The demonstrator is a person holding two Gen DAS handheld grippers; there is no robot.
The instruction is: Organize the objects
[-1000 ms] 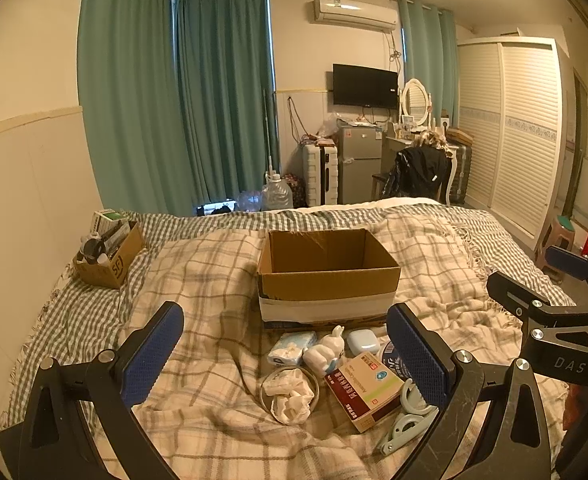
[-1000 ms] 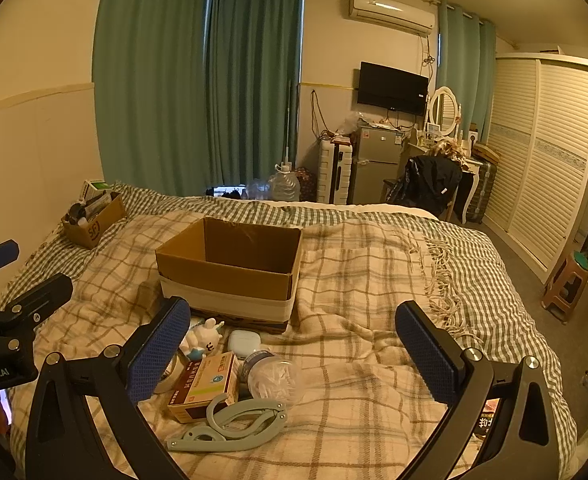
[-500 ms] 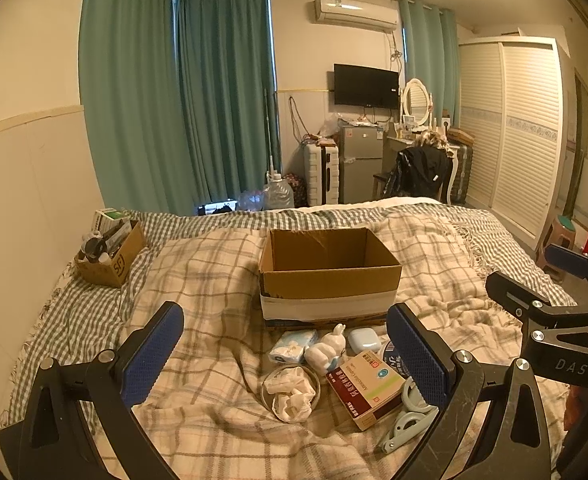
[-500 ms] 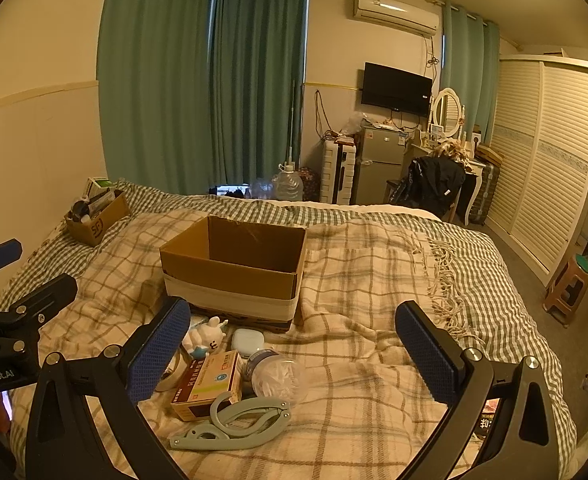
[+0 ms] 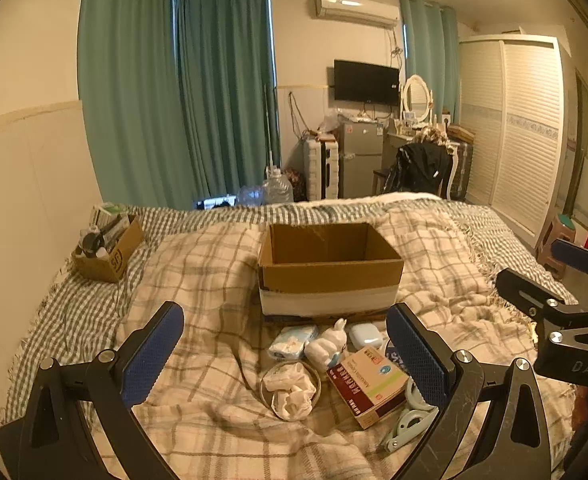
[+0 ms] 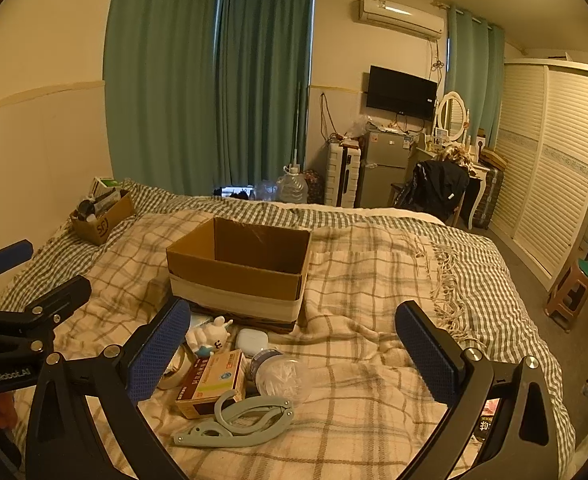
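An open cardboard box [image 5: 328,270] [image 6: 238,270] stands on the plaid blanket. In front of it lies a cluster: a tissue pack [image 5: 292,342], a white rabbit toy [image 5: 328,348] [image 6: 208,334], a white case [image 5: 365,335] [image 6: 251,340], a medicine box [image 5: 368,384] [image 6: 212,382], a tape ring with crumpled tissue [image 5: 290,390], a clear jar of cotton swabs [image 6: 280,374] and a grey-blue folding hanger [image 6: 238,420] [image 5: 408,420]. My left gripper [image 5: 284,354] is open above the cluster. My right gripper [image 6: 294,346] is open, empty, over the jar.
A small cardboard box of odds and ends [image 5: 108,246] [image 6: 102,214] sits at the bed's far left by the wall. The blanket's fringe [image 6: 448,292] runs along the right. A stool [image 6: 572,294] stands on the floor at right. Wardrobe and desk lie beyond the bed.
The right wrist view has drifted slightly closer and left toward the cluster. The left gripper has barely moved. Both stay open and empty.
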